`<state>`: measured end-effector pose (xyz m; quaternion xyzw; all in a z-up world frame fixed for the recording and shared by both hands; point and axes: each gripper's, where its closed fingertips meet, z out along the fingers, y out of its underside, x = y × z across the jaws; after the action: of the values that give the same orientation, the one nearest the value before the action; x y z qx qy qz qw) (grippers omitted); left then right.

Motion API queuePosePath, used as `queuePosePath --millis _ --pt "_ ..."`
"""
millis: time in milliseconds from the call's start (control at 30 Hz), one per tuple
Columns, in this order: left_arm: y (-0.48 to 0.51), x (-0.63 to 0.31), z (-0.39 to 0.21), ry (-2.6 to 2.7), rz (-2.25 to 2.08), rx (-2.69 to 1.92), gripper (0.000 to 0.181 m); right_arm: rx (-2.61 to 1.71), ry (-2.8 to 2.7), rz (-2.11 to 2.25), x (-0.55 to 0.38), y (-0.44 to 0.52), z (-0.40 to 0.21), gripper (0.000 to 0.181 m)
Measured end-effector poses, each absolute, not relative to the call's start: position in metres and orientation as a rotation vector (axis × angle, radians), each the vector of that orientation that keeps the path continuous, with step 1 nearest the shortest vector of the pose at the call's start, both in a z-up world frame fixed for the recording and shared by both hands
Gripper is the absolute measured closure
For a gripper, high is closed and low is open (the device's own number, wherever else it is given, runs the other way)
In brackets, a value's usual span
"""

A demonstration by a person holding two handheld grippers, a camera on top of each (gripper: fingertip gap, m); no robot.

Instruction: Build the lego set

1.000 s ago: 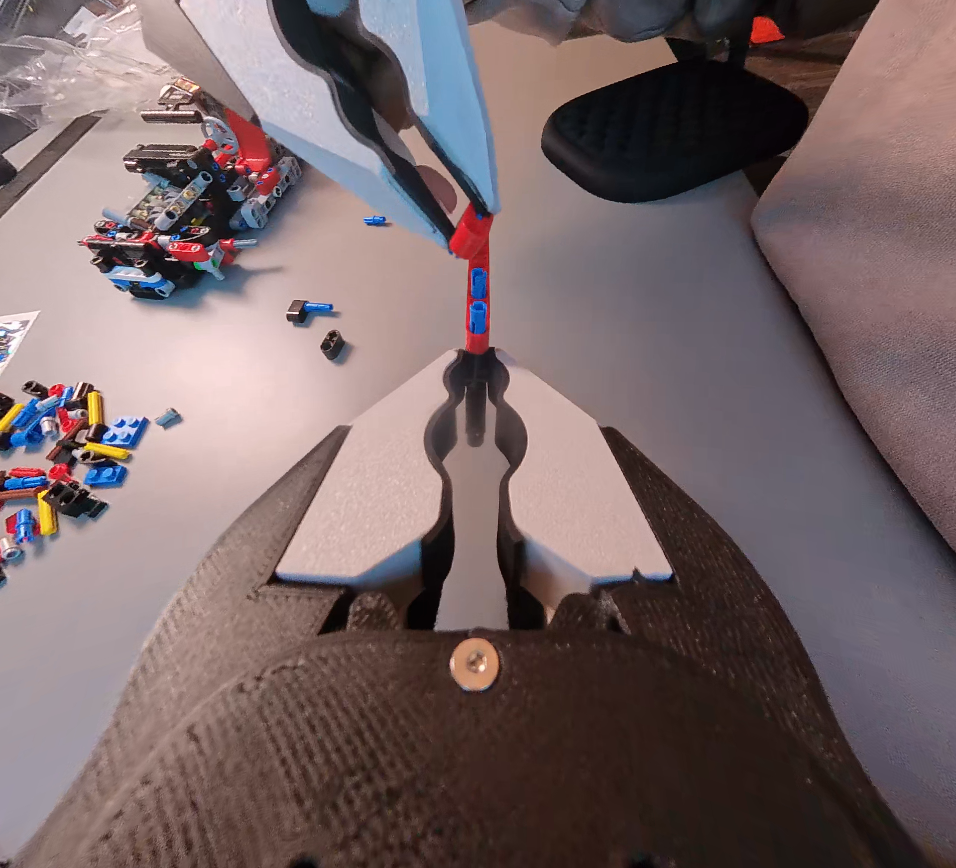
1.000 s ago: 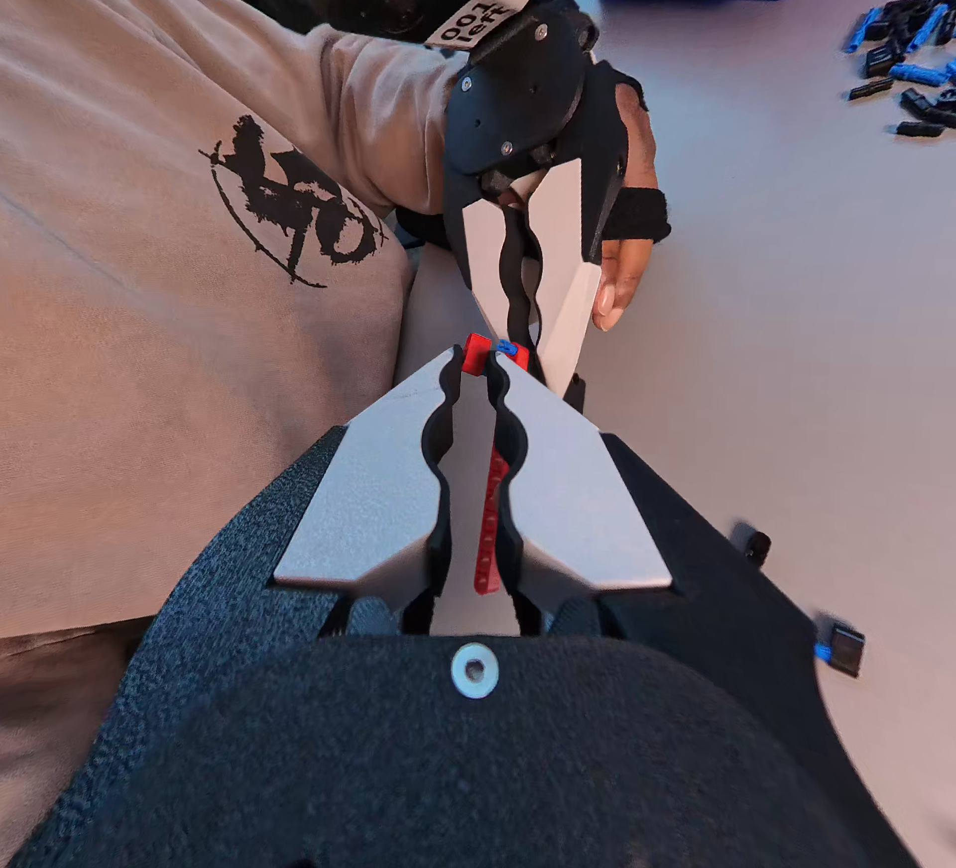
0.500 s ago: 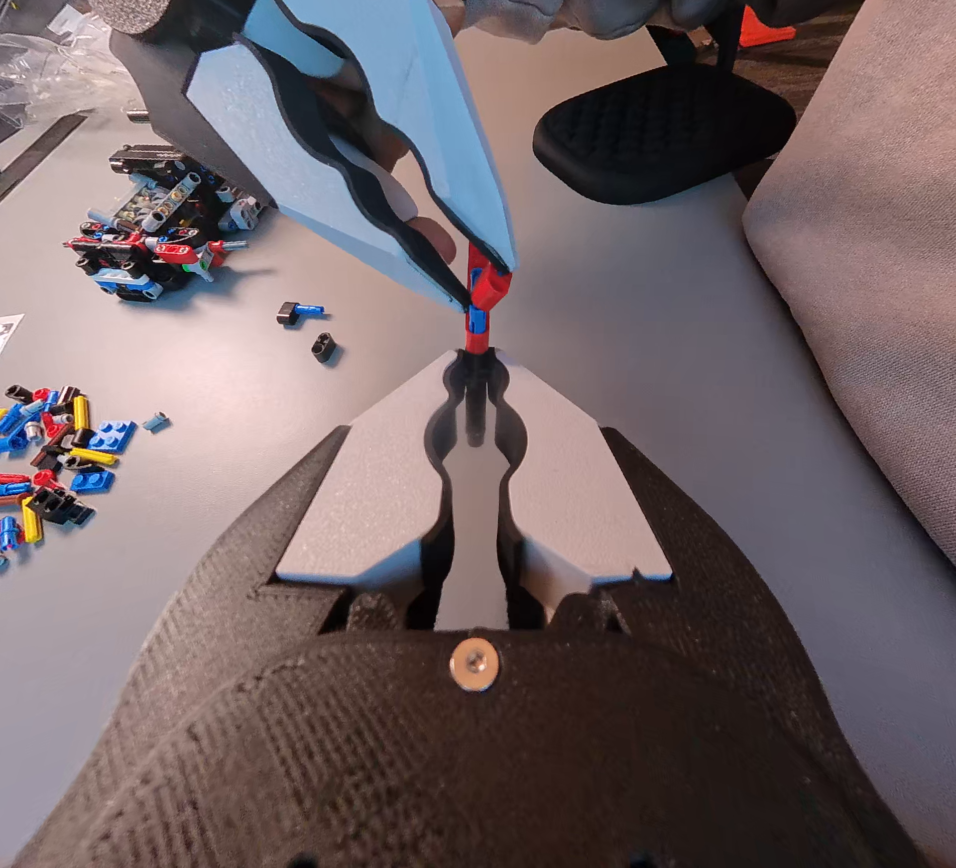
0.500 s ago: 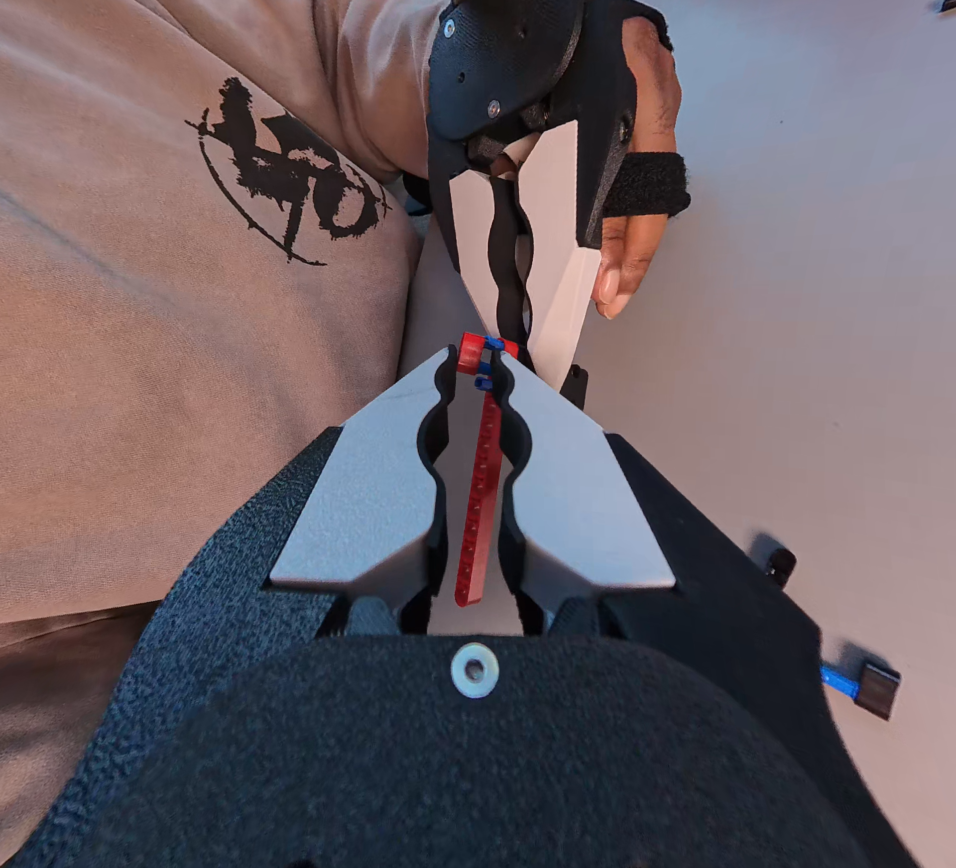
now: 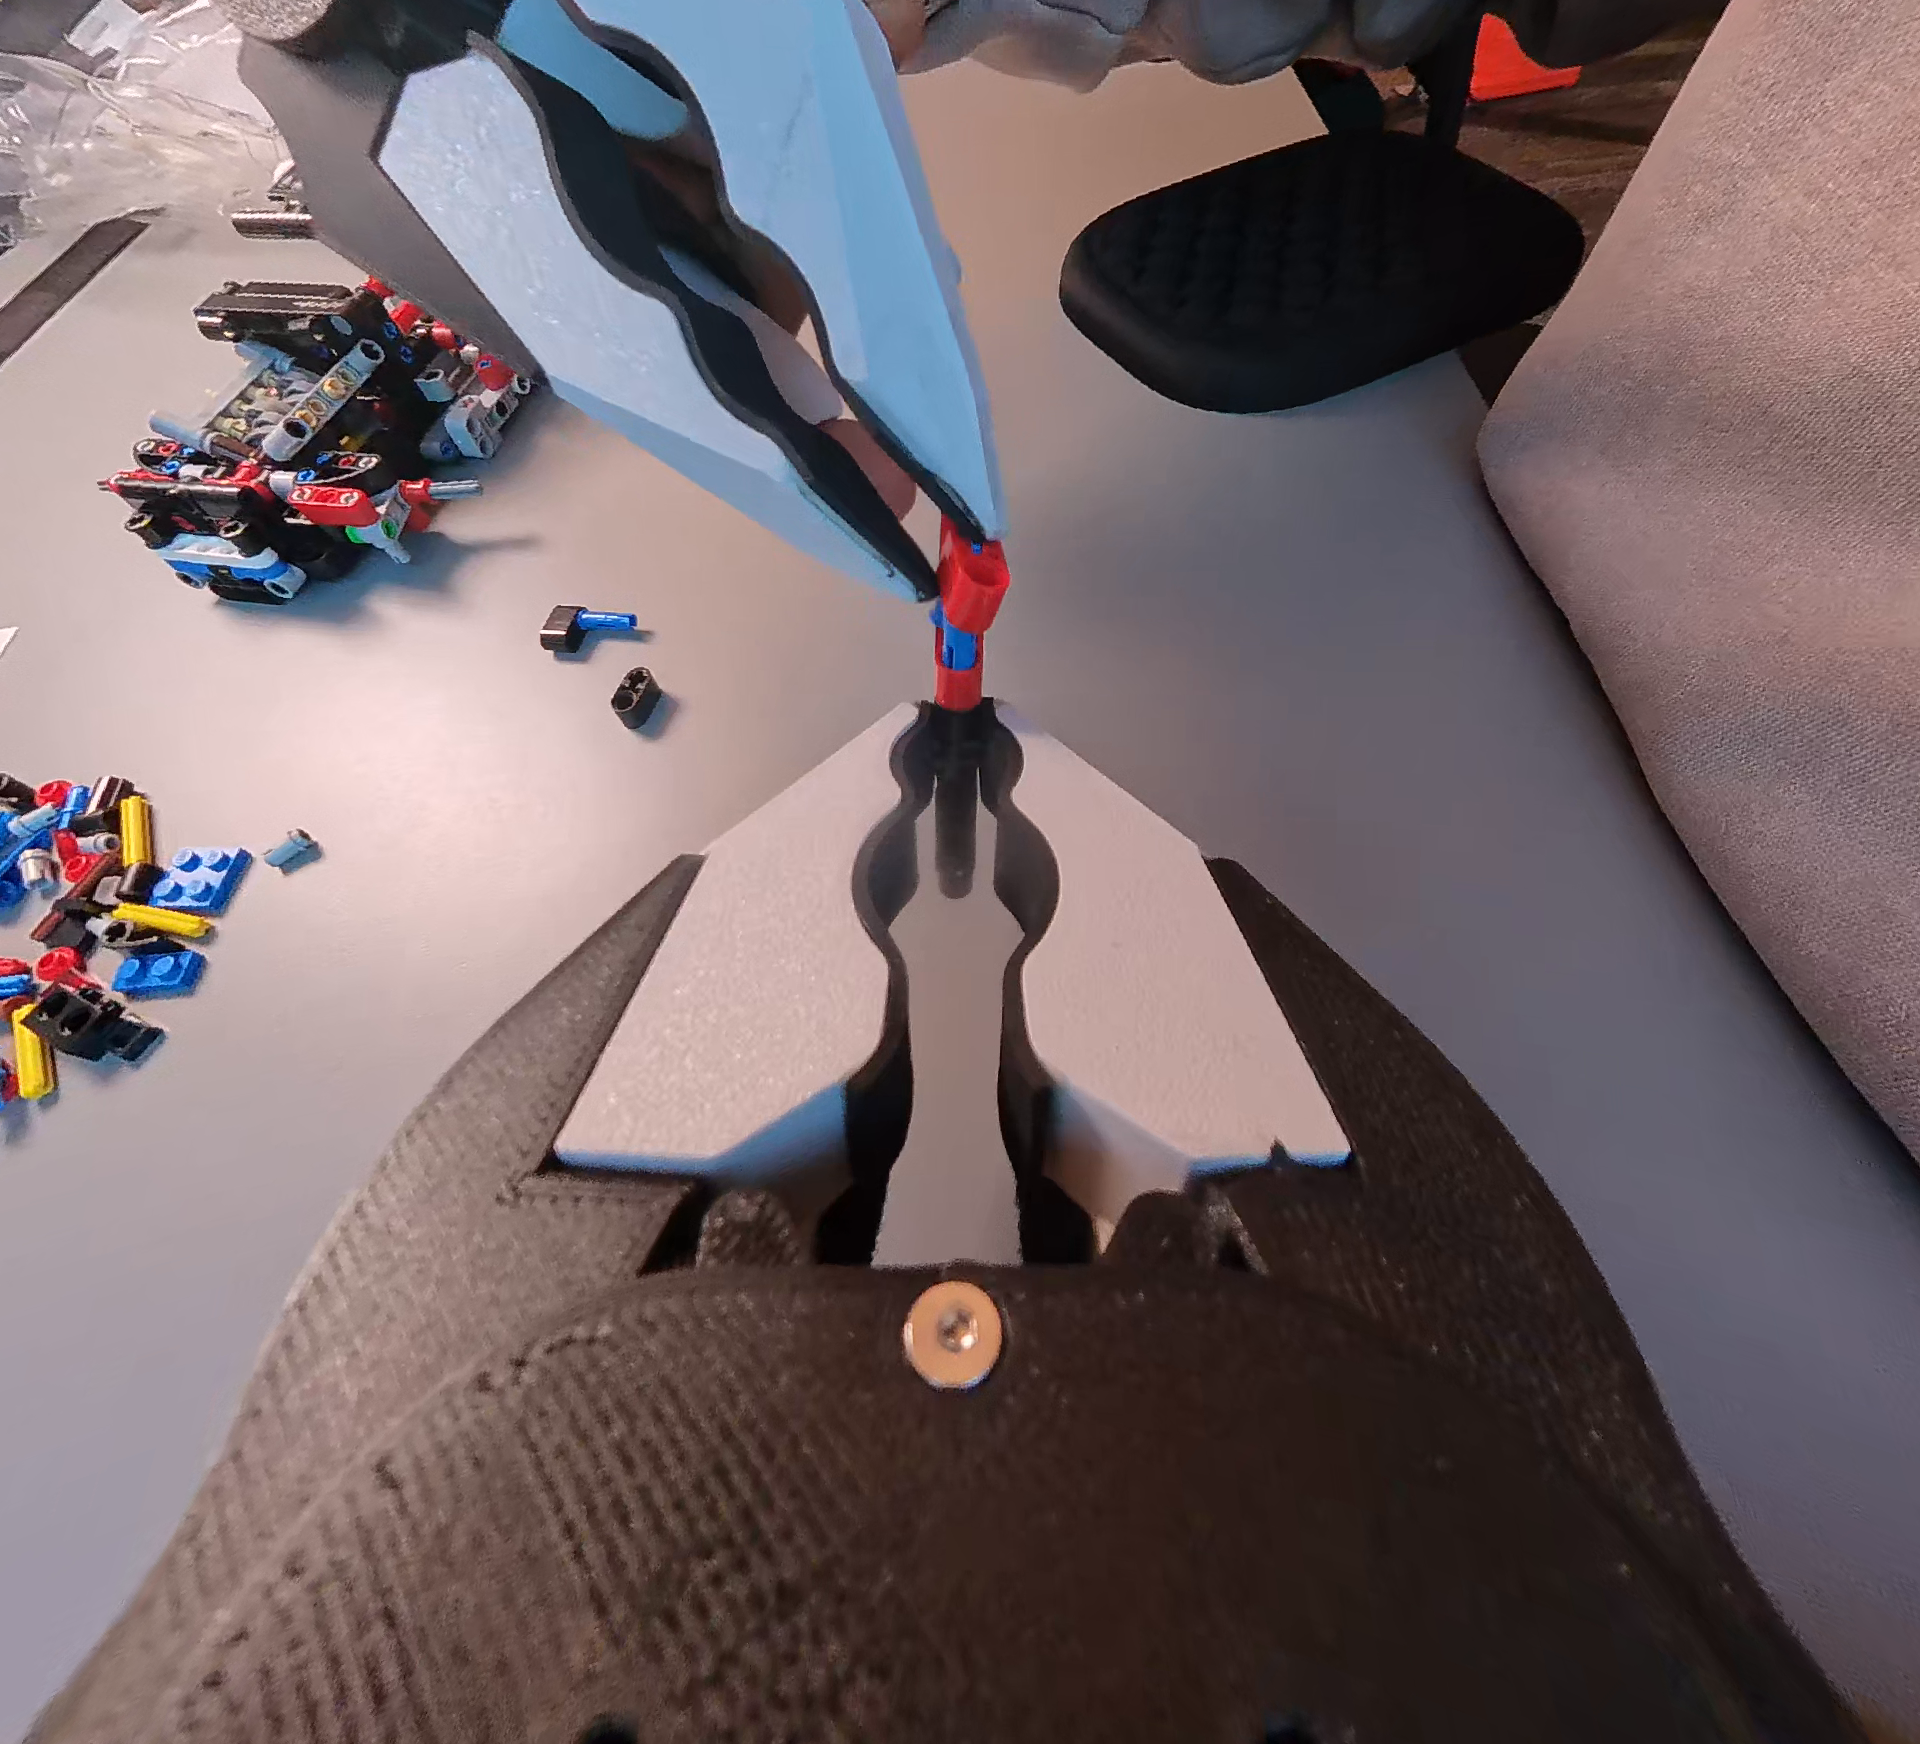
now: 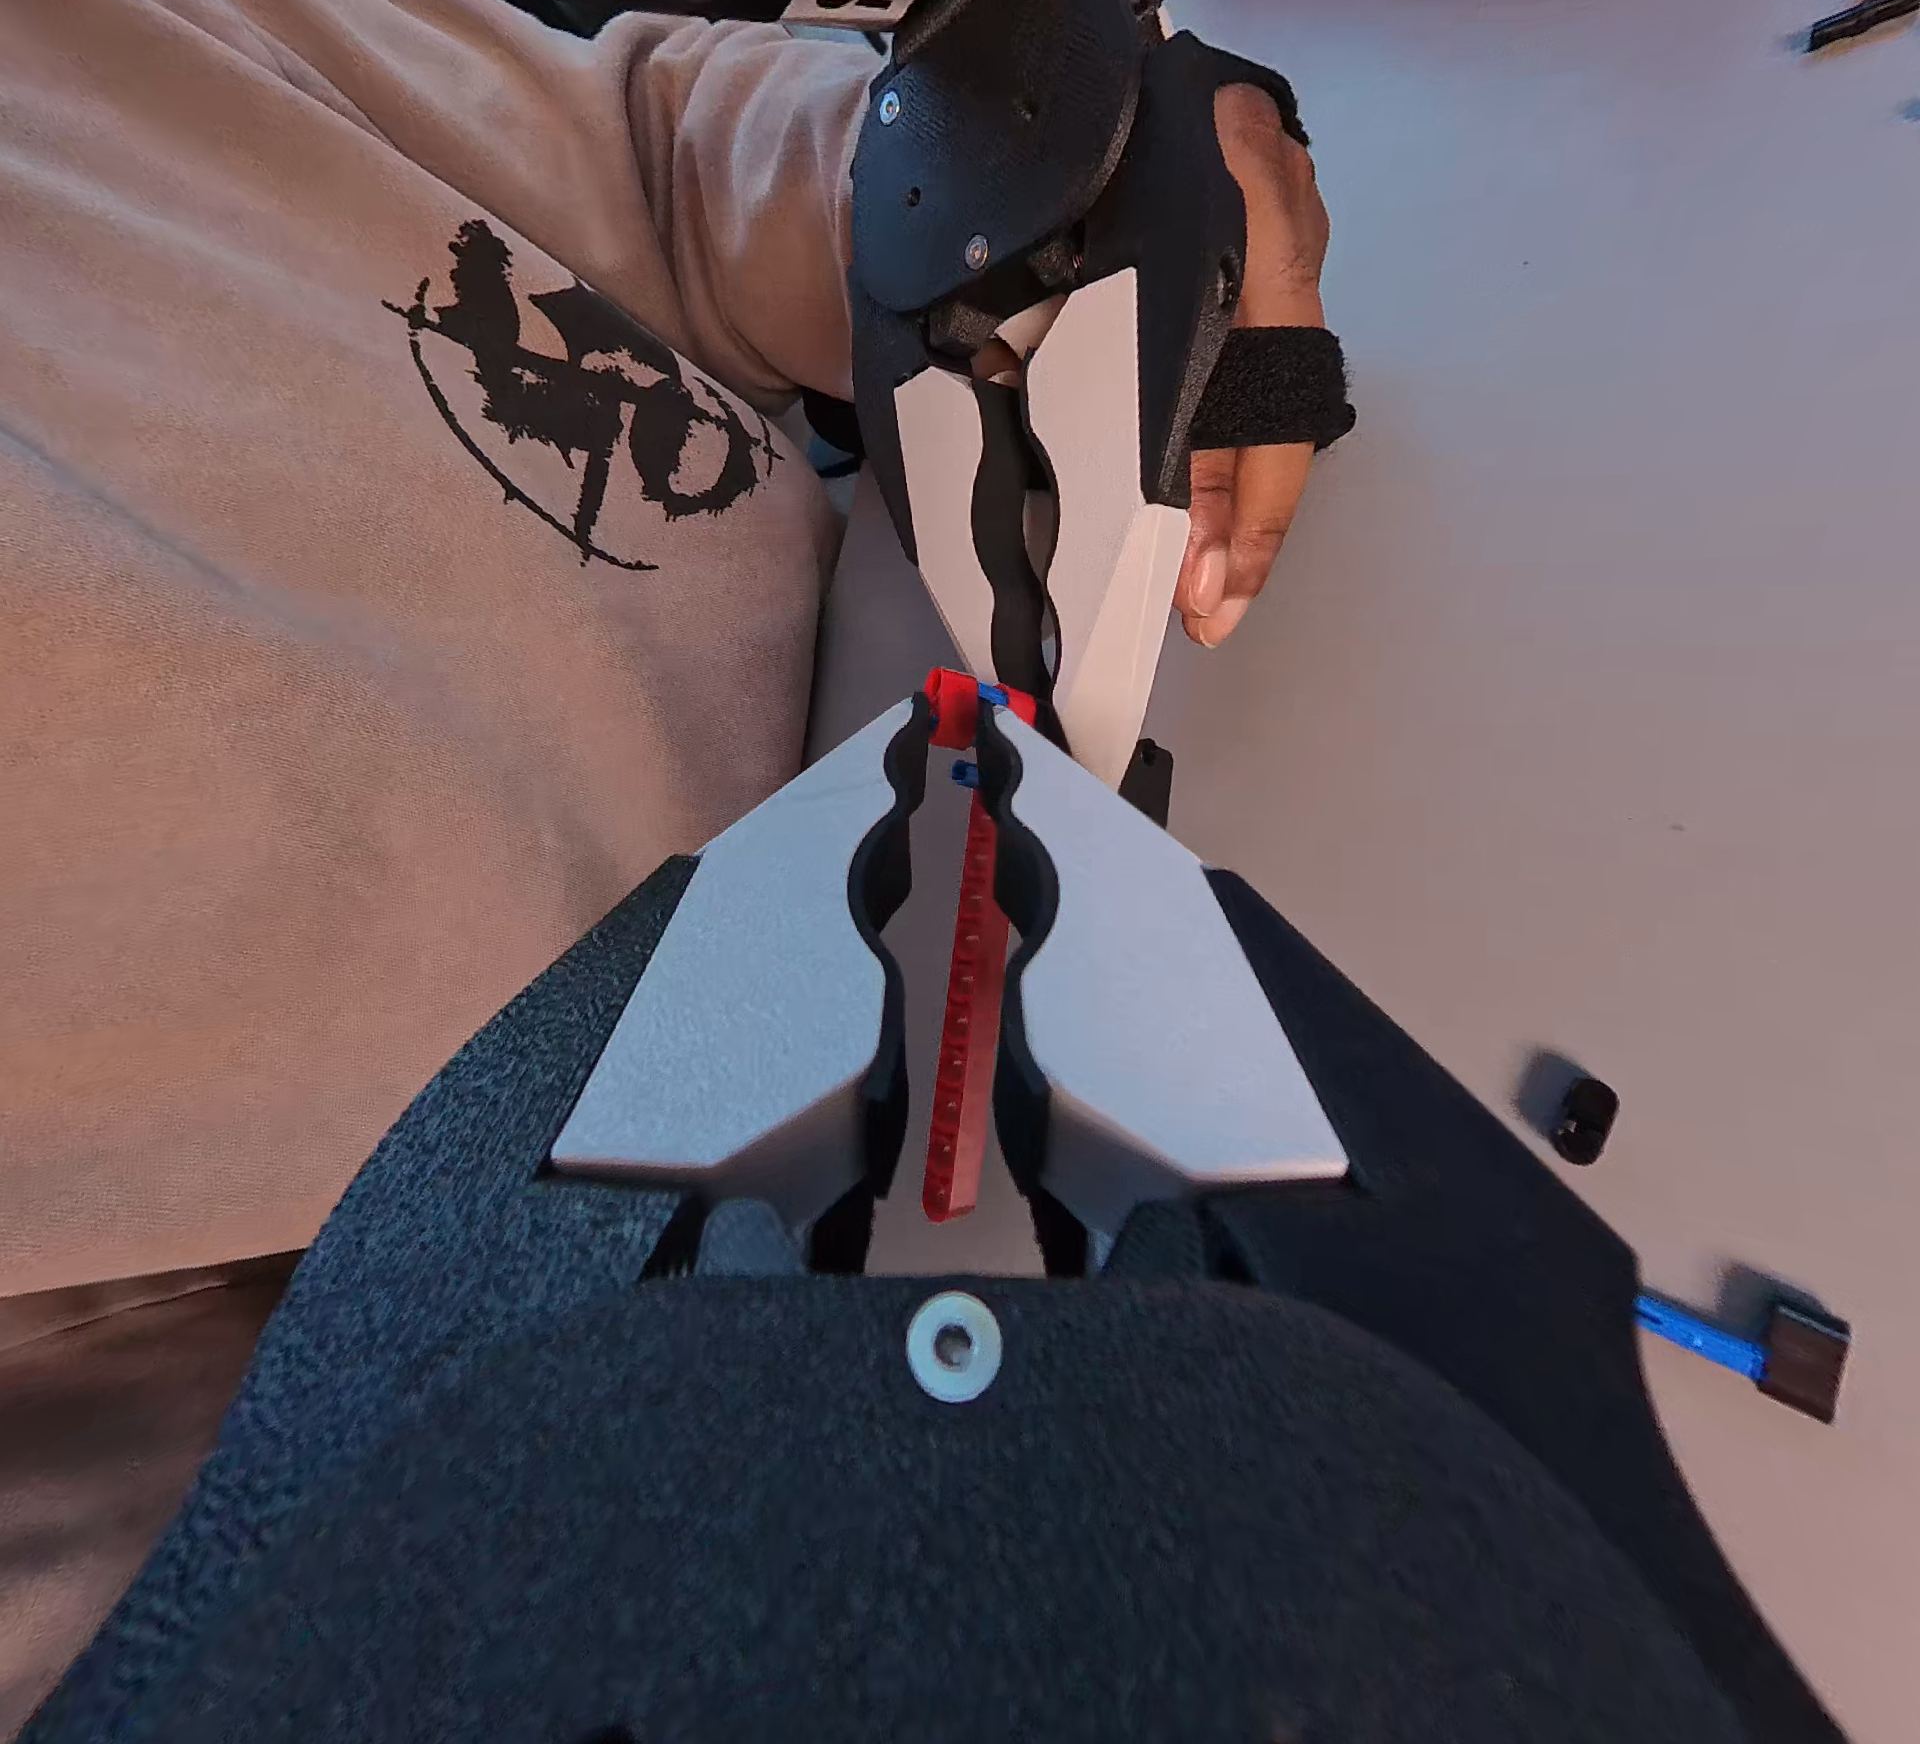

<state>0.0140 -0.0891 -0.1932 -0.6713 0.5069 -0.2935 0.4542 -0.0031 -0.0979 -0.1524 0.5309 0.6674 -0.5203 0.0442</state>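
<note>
1. Red beam [image 6: 966, 998], long and many-holed, carrying blue pins [image 5: 958, 645]: hanging above the grey worktop [image 5: 1247, 655], both claws pinching it.
2. Left claw [image 5: 958, 707] narrow, gripping its black-ended tip; right claw [image 6: 961, 718] narrow on a red connector [image 5: 975, 588].
3. Advice: keeping both claws aligned, pressing straight.
</note>
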Motion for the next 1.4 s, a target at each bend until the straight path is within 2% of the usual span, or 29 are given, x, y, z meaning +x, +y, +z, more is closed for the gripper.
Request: queuePosePath --millis 433,1400 --pt "-0.085 0.012 -0.206 1.320 -0.564 -1.686 0.176 1.775 1.805 -1.522 -0.002 -0.096 -0.165 0.176" --pt "-0.088 0.014 -0.202 1.233 -0.763 -1.742 0.176 1.781 1.900 -1.549 -0.002 -0.089 -0.161 0.169"
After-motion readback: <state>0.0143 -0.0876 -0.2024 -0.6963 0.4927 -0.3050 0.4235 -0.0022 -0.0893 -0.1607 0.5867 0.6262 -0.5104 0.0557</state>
